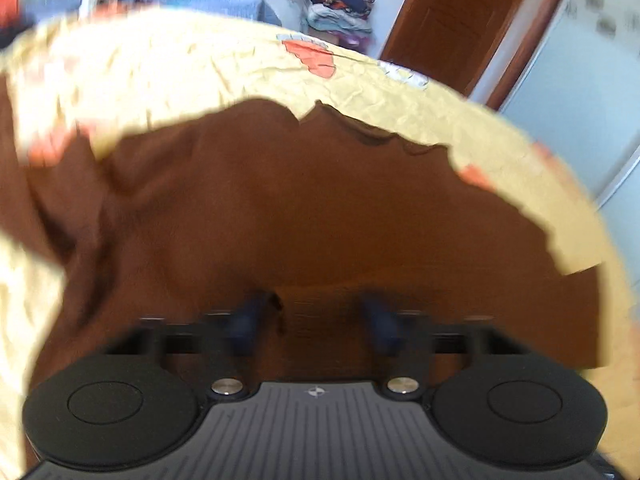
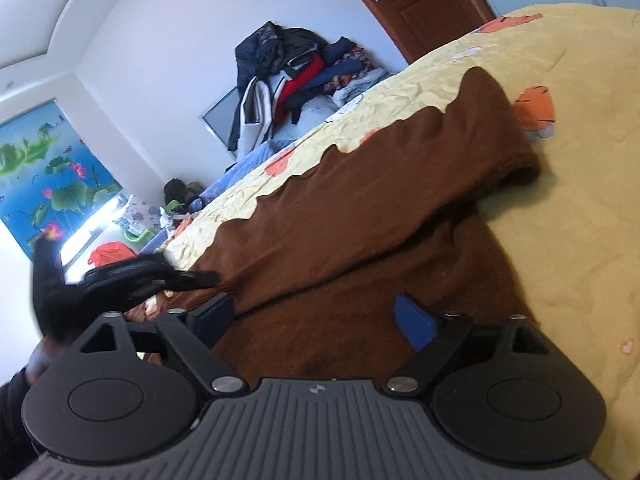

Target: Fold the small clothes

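A brown knitted garment point(image 1: 320, 200) lies spread on a yellow bed cover point(image 1: 200, 68). The left wrist view is blurred; my left gripper point(image 1: 314, 316) has its dark blue fingers point(image 1: 248, 320) close around the garment's ribbed hem, which is bunched between them. From the right wrist view, the garment point(image 2: 360, 208) stretches to the upper right with a sleeve folded across it, and the left gripper point(image 2: 192, 278) sits at its left edge. My right gripper point(image 2: 316, 320) hovers low over the near part of the garment, blue pads point(image 2: 416, 324) wide apart and nothing between them.
The yellow cover point(image 2: 560, 240) carries orange cartoon patches. A heap of clothes point(image 2: 296, 80) is piled beyond the bed's far side against the wall. A brown door point(image 2: 412, 0) stands at the upper right. A person's hand point(image 2: 154, 304) holds the left gripper.
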{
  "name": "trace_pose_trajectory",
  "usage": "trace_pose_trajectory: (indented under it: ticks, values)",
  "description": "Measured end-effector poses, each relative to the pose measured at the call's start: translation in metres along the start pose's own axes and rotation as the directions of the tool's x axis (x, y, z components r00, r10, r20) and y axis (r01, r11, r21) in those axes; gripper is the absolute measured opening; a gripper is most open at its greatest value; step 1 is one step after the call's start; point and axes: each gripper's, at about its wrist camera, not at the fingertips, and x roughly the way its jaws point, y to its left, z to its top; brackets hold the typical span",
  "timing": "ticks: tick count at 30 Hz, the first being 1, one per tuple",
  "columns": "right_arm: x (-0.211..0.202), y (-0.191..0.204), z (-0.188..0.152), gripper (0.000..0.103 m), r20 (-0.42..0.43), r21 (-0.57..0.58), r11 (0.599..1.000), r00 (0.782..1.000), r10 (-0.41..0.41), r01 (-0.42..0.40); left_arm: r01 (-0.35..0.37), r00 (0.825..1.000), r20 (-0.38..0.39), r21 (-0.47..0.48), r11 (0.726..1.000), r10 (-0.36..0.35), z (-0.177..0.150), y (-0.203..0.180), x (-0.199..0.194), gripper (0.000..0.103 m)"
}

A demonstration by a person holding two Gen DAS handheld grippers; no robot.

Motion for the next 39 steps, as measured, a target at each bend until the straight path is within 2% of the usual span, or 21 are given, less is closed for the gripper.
trace_pose_trajectory:
  ticks: [1, 3, 5, 8, 10, 13, 16, 18, 20, 22, 24, 25, 27, 29, 30, 32, 34, 35, 36, 37, 39]
  values:
    - [0.000, -0.002, 0.001, 0.090, 0.001, 0.003, 1.000, 1.000, 0.006, -0.006, -0.005, 1.000, -0.002, 0.051, 0.999, 0.005, 0.001, -0.008, 0.004, 0.011]
    - [0.000, -0.004, 0.000, 0.090, 0.003, 0.004, 1.000, 1.000, 0.016, -0.016, -0.021, 1.000, 0.025, 0.094, 0.995, 0.019, 0.006, -0.015, -0.002, 0.010]
    - [-0.001, -0.004, -0.001, 0.092, 0.002, -0.001, 1.000, 1.000, 0.023, -0.023, -0.052, 0.993, 0.111, 0.131, 0.990, 0.037, 0.010, -0.019, -0.018, 0.009]
    - [-0.002, -0.003, -0.002, 0.094, 0.000, -0.007, 0.999, 1.000, 0.031, -0.031, -0.096, 0.959, 0.278, 0.106, 0.990, 0.063, 0.018, -0.009, -0.055, 0.009]
    - [0.000, -0.002, -0.003, 0.095, -0.001, -0.008, 0.999, 0.999, 0.037, -0.037, -0.138, 0.942, 0.319, 0.081, 0.987, 0.105, 0.020, 0.005, -0.062, 0.009]
    - [0.000, -0.002, -0.004, 0.098, -0.004, -0.012, 0.999, 0.999, 0.044, -0.044, -0.205, 0.956, 0.224, 0.061, 0.977, 0.187, 0.014, 0.034, -0.038, 0.009]
    - [0.000, 0.000, -0.005, 0.100, -0.011, -0.022, 0.999, 0.999, 0.045, -0.046, -0.269, 0.951, 0.181, 0.078, 0.960, 0.252, 0.001, 0.047, -0.015, 0.009]
    - [0.000, 0.001, -0.005, 0.100, -0.012, -0.025, 0.999, 0.999, 0.043, -0.044, -0.261, 0.947, 0.211, 0.068, 0.963, 0.241, -0.001, 0.049, -0.024, 0.009]
    - [0.000, 0.001, -0.005, 0.100, -0.013, -0.026, 0.999, 0.999, 0.042, -0.043, -0.254, 0.931, 0.290, 0.076, 0.964, 0.222, 0.004, 0.045, -0.045, 0.009]
    - [0.001, 0.001, -0.003, 0.101, -0.016, -0.030, 0.999, 0.999, 0.040, -0.040, -0.283, 0.912, 0.337, 0.110, 0.953, 0.232, 0.015, 0.035, -0.061, 0.009]
    - [0.002, 0.002, -0.003, 0.101, -0.020, -0.037, 0.999, 0.999, 0.038, -0.039, -0.334, 0.896, 0.348, 0.121, 0.935, 0.275, 0.024, 0.037, -0.057, 0.009]
    - [0.004, 0.003, -0.003, 0.102, -0.021, -0.039, 0.999, 0.999, 0.037, -0.038, -0.345, 0.899, 0.328, 0.118, 0.931, 0.291, 0.028, 0.042, -0.050, 0.009]
    - [0.005, 0.003, -0.004, 0.102, -0.021, -0.041, 0.998, 0.999, 0.036, -0.037, -0.313, 0.935, 0.223, 0.152, 0.938, 0.276, 0.028, 0.056, -0.026, 0.009]
    - [0.004, 0.002, -0.003, 0.102, -0.022, -0.041, 0.998, 0.999, 0.037, -0.037, -0.323, 0.943, 0.157, 0.203, 0.924, 0.295, 0.021, 0.059, -0.011, 0.012]
    - [0.004, 0.003, -0.003, 0.102, -0.024, -0.042, 0.998, 0.999, 0.036, -0.037, -0.334, 0.938, 0.173, 0.222, 0.916, 0.300, 0.016, 0.058, -0.015, 0.012]
    - [0.004, 0.004, 0.002, 0.102, -0.042, -0.032, 0.999, 0.999, 0.025, -0.026, -0.330, 0.932, 0.236, 0.227, 0.916, 0.277, 0.009, 0.056, -0.034, 0.018]
    - [-0.001, 0.004, 0.019, 0.102, -0.051, 0.016, 1.000, 0.998, 0.026, -0.025, -0.322, 0.912, 0.328, 0.205, 0.924, 0.245, 0.006, 0.054, -0.060, 0.023]
    - [-0.004, 0.005, 0.034, 0.103, -0.025, 0.026, 0.999, 0.999, 0.044, -0.043, -0.308, 0.900, 0.375, 0.186, 0.933, 0.222, 0.005, 0.051, -0.072, 0.025]
    - [-0.005, 0.006, 0.049, 0.103, 0.009, 0.019, 0.999, 0.999, 0.051, -0.051, -0.275, 0.896, 0.404, 0.177, 0.945, 0.185, 0.004, 0.048, -0.078, 0.035]
    - [-0.003, 0.008, 0.067, 0.103, 0.038, 0.001, 0.999, 0.998, 0.040, -0.041, -0.239, 0.904, 0.401, 0.191, 0.952, 0.146, 0.006, 0.041, -0.079, 0.053]
    - [0.019, 0.014, 0.098, 0.103, 0.040, -0.040, 0.999, 0.999, 0.003, -0.001, -0.196, 0.927, 0.362, 0.249, 0.949, 0.096, 0.009, 0.022, -0.063, 0.066]
